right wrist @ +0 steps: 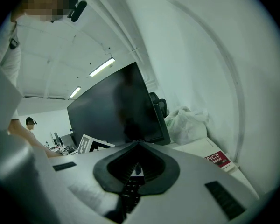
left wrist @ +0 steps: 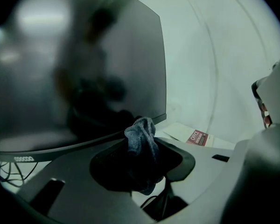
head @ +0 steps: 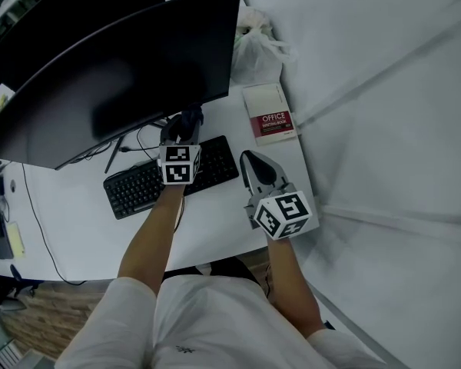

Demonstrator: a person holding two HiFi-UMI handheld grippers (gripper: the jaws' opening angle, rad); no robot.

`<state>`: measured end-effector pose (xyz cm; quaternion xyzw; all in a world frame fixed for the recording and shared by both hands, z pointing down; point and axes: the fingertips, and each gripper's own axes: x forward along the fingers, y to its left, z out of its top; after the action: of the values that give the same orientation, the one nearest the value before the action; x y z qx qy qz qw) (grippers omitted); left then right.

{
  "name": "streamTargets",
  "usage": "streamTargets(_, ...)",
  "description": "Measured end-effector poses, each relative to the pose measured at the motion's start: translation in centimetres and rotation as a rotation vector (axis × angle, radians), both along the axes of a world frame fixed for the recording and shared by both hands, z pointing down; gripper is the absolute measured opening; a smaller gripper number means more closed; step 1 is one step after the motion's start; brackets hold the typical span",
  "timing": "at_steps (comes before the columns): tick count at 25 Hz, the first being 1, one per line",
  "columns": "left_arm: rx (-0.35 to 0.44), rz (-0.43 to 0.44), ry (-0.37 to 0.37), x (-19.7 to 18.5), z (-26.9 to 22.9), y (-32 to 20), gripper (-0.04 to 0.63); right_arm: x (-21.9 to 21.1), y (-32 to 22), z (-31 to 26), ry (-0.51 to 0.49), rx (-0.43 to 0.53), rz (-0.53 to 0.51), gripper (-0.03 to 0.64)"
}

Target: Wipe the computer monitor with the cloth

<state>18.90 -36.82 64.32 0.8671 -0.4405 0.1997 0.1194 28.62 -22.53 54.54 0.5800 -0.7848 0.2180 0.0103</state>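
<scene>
Our left gripper (head: 186, 123) pinches the crumpled grey-blue cloth (left wrist: 141, 138) just under the black monitor (head: 123, 68); right gripper (head: 252, 162), jaws together, sits farther off.

The monitor (head: 123, 68) has a dark, semi-glossy screen that gives soft, blurred reflections, and the cloth (left wrist: 140, 138) is a fuzzy, nubbly blue-grey fabric. The worktop (head: 215, 221) looks smooth, white and matt, and the keyboard (head: 169, 177) is matt black plastic. The bag (head: 255, 48) is thin crinkled plastic, and the book (head: 270, 114) has a smooth paper cover.
</scene>
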Motion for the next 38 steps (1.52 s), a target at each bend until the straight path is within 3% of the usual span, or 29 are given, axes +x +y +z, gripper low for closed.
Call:
streamTargets(15,-0.071,-0.118,0.016,-10.0,1.0,0.3,0.153,-7.5,-0.7,-0.8,0.009,0.002,-0.1,0.02)
streamTargets(38,-0.091,-0.285,0.012,-27.1,1.2,1.3,0.153,-23.2,-2.2,-1.6,0.027,0.005,-0.306,0.02)
